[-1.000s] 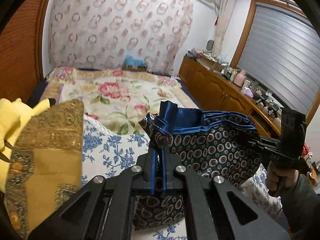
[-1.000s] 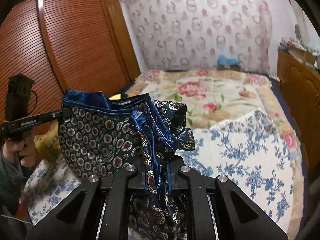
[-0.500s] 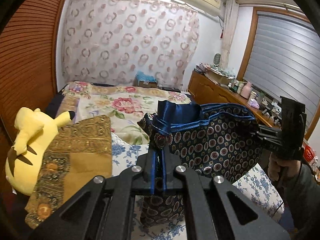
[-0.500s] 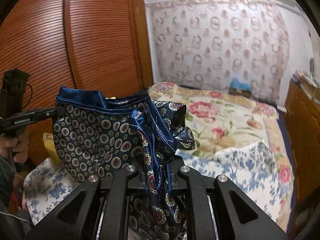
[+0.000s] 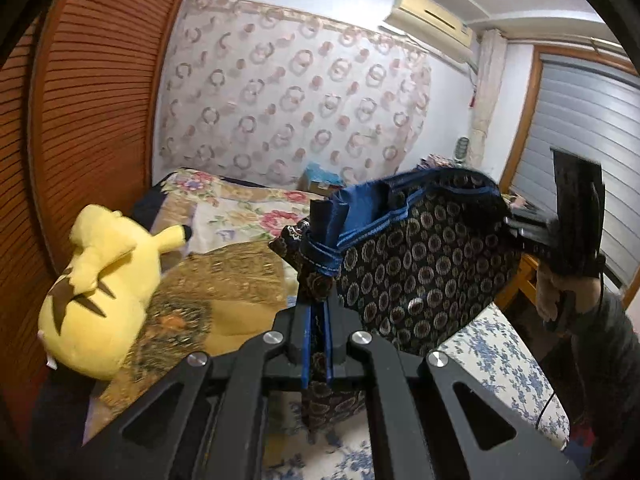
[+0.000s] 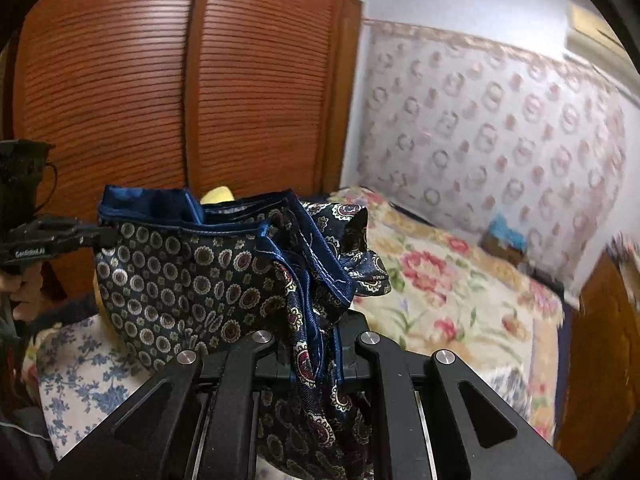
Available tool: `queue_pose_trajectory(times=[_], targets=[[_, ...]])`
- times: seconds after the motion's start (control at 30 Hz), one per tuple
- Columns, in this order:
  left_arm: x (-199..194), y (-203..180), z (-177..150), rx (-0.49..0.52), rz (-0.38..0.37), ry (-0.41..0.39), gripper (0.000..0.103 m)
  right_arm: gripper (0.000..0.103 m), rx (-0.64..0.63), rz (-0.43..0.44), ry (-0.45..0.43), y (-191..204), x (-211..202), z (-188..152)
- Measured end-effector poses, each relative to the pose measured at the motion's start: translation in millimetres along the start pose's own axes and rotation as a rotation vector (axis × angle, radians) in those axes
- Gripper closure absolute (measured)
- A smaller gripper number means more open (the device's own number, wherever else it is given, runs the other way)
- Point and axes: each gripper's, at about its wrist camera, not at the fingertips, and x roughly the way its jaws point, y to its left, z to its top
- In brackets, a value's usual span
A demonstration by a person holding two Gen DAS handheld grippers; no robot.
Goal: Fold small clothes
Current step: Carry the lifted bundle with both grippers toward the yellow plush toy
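Observation:
A dark blue patterned garment [image 5: 420, 268] with a shiny blue hem hangs stretched in the air between both grippers. My left gripper [image 5: 316, 316] is shut on one corner of it, cloth bunched between the fingers. In the right wrist view the same garment [image 6: 192, 276] spreads to the left, and my right gripper [image 6: 316, 340] is shut on its other corner, with folds hanging down between the fingers. Each view shows the other gripper at the garment's far end, the right one [image 5: 516, 224] and the left one [image 6: 104, 236]. Below lies a white cloth with blue flowers [image 5: 492, 356].
A yellow plush toy [image 5: 96, 292] lies on a gold patterned cushion [image 5: 208, 304] at the left. A floral bedspread [image 6: 452, 300] covers the bed behind. A wooden louvred wardrobe [image 6: 160, 92] stands at the left and a wooden sideboard [image 6: 600, 344] at the right.
Both grippers have lifted the garment higher above the bed and turned toward the wardrobe side. The plush toy has come fully into the left view. The grips are unchanged.

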Motion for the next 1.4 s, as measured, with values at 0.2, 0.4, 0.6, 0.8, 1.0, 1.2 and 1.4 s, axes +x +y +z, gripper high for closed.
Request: queue_pose_trajectory(times=[0.2, 0.4, 0.6, 0.8, 1.0, 1.2, 1.4], targets=[[-3.9, 37.6, -20.1, -0.056, 0.067, 0.021, 0.100, 0.094, -0.134, 0.062, 0.049, 32.7, 50.0, 38.9], [0.4, 63.3, -47.2, -0.092, 0.132, 0.070, 0.100, 0.094, -0.243, 0.116, 0.110, 75.5, 116.5, 58.8], [-3.9, 72.4, -60.7, -0.112, 0.149, 0.082, 0.100, 0.094, -0.296, 0.166, 0.142, 114.1, 169.2, 74.2], [-8.9, 82.2, -64.6, -0.137, 0.153, 0.067, 0.100, 0.092, -0.290, 0.180, 0.173, 127.4, 202.0, 82.3], [-3.3, 100.3, -68.4, -0.181, 0.173, 0.072, 0.100, 0.050, -0.198, 0.101, 0.176, 110.5, 218.1, 91.8], [4.3, 110.3, -73.1, -0.212, 0.191, 0.086, 0.100, 0.047, -0.135, 0.046, 0.128, 95.5, 206.6, 87.6], [11.1, 112.8, -75.8, -0.206, 0.208, 0.110, 0.100, 0.047, -0.089, 0.156, 0.209, 96.6, 216.1, 47.6]])
